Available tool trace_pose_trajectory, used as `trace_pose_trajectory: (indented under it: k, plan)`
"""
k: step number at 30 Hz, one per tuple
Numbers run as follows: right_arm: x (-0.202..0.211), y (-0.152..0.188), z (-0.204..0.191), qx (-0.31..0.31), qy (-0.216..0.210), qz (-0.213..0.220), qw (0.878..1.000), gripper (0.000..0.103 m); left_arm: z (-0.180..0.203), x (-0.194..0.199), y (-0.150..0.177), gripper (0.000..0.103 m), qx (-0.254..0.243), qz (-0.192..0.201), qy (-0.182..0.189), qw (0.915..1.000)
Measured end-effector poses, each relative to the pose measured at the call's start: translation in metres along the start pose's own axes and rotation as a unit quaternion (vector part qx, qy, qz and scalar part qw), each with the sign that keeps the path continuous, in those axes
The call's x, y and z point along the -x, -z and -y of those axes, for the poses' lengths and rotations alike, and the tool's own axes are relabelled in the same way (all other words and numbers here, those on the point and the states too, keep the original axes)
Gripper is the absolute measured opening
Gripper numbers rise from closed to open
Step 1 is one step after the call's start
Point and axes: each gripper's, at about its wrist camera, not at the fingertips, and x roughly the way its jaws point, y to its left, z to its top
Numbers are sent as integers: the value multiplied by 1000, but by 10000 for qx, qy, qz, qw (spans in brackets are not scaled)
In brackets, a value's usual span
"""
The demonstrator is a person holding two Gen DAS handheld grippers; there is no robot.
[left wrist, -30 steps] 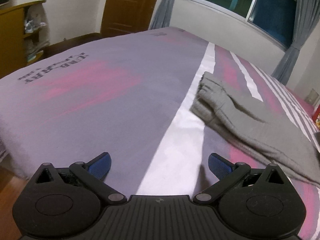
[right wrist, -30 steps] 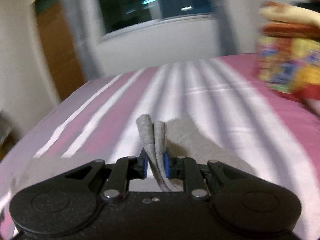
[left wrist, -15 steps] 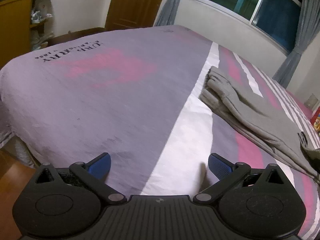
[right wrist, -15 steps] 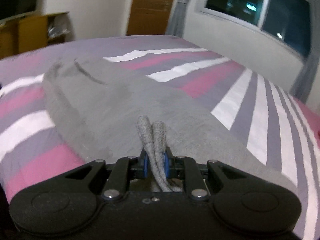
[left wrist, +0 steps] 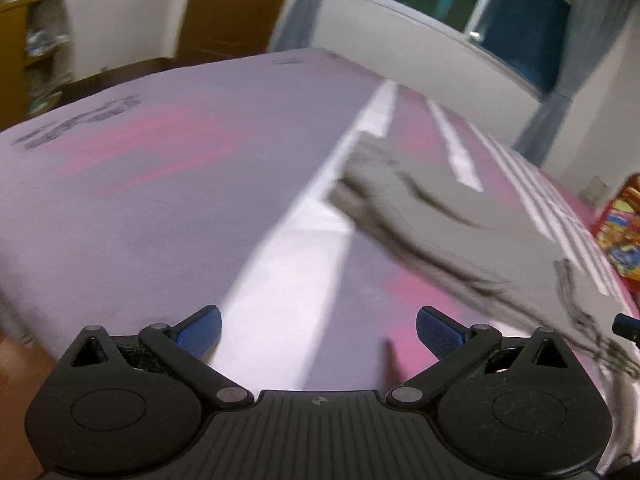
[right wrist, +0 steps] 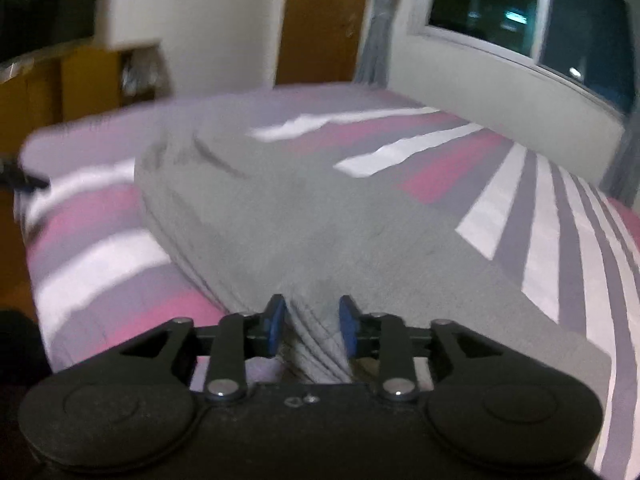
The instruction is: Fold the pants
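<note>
Grey pants [left wrist: 472, 232] lie lengthwise on the striped bed [left wrist: 160, 184], to the right in the left wrist view. They fill the middle of the right wrist view [right wrist: 280, 216]. My left gripper [left wrist: 318, 334] is open and empty, low over the bed's near edge, left of the pants. My right gripper [right wrist: 312, 326] has its jaws partly apart, with the ribbed end of the pants lying loose between them.
A wooden shelf [left wrist: 28, 48] and a door [left wrist: 240, 4] stand beyond the bed's far left. A window with grey curtains [left wrist: 480, 8] is behind the bed. A colourful box [left wrist: 620, 228] sits at the bed's right side. Wooden floor shows at the lower left [left wrist: 16, 376].
My right gripper has opened and let go of the pants end it was pinching. The pants now lie flatter on the bed. My left gripper has shifted slightly, staying open.
</note>
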Motion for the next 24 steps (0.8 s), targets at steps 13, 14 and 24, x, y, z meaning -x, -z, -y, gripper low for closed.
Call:
trace_pose_trajectory:
  k: [13, 14, 24]
  plan:
    - [106, 81, 122, -2510, 1796, 183, 9510, 23, 203, -81, -25, 65, -465, -876, 2272, 9688]
    - [108, 87, 128, -2695, 1751, 191, 9468, 27, 213, -90, -23, 65, -414, -1038, 2369, 9651]
    - [112, 122, 147, -3468, 1363, 400, 9271, 36, 246, -152, 3, 65, 277, -2086, 2653, 9409]
